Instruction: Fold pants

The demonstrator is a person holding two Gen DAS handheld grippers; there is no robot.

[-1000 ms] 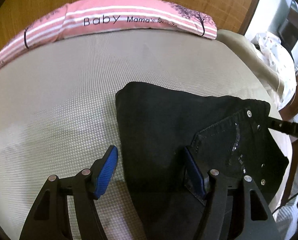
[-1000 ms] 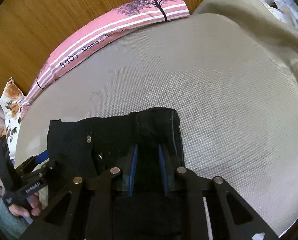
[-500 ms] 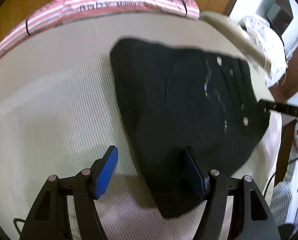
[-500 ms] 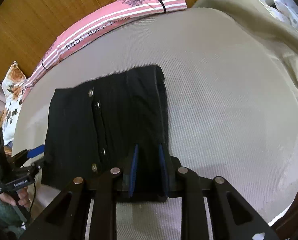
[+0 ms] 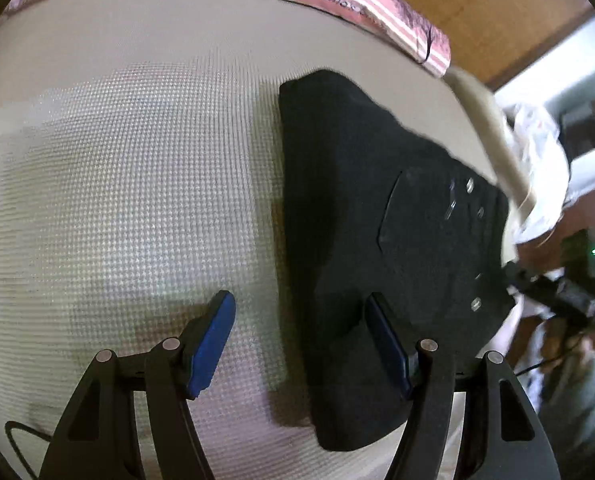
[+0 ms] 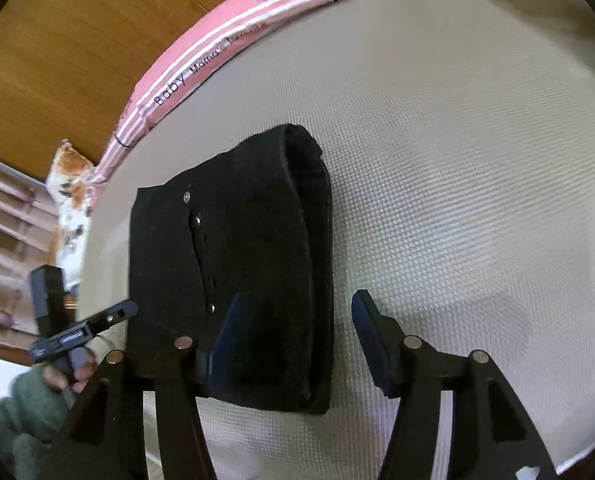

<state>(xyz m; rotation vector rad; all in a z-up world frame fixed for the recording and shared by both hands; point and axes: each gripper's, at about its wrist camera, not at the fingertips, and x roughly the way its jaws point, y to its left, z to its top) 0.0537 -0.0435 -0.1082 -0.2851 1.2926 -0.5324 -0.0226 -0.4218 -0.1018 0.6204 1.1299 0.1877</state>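
Released, folded pants (image 6: 253, 264) lie beneath opening right tongs (image 6: 297, 340).

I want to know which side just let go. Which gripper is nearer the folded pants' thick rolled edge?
Right. The right gripper, jaws opening, straddles that edge of the black pants. The left gripper straddles the opposite edge, open.

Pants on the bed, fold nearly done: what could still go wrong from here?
1. The right gripper is opening with the edge of the folded pants between its pads; pulling away early may drag the top layer askew.
2. The open left gripper straddles the pants' other edge; a low sweep might catch it.
3. The pants lie near the bed's edge and could slide off.
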